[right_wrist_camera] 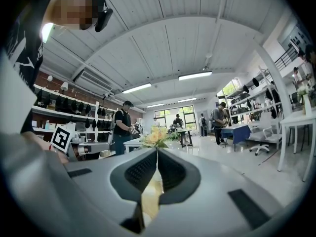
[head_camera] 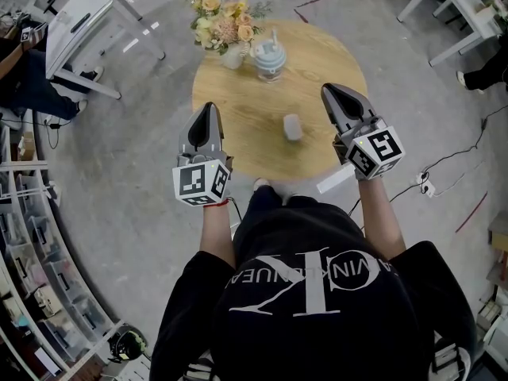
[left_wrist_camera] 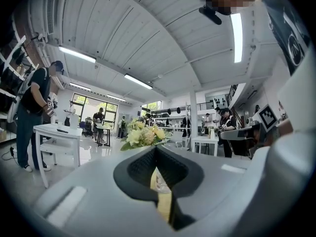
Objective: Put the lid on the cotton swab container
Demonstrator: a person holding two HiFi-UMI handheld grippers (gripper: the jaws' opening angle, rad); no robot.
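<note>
Both sets of tongs are squeezed fully shut with nothing in them. The left tongs [head_camera: 209,109] and right tongs [head_camera: 333,92] are held level over the near edge of the round wooden table [head_camera: 238,133], one on each side, pointing toward the far side. In each gripper view the two padded jaws meet at the tips, and all you see past them is the flowers [left_wrist_camera: 143,135] and the room.

The cotton swab container [head_camera: 293,127] is the small pale tub on the table, roughly between the two tongs and closer to the right one. It stands well apart from the flowers and the blue-and-white jar [head_camera: 270,58] at the far side. It's tiny from up here, so I honestly can't tell whether the lid is already on it, and I don't see a loose lid anywhere on the table. That fits a finished job, or one where the lid is somewhere I can't make out.

My guess on handling: it looks like light plastic, so it'll probably skid or tip on that smooth wood if nudged from one side. If it needs steadying, I'd pinch the body low down across its narrow width, and gently, since thin walls flex. A lid for it would be light and shallow, so I'd hold it by opposite edges of the rim, keep it flat, and press straight down so it doesn't cock sideways.
</note>
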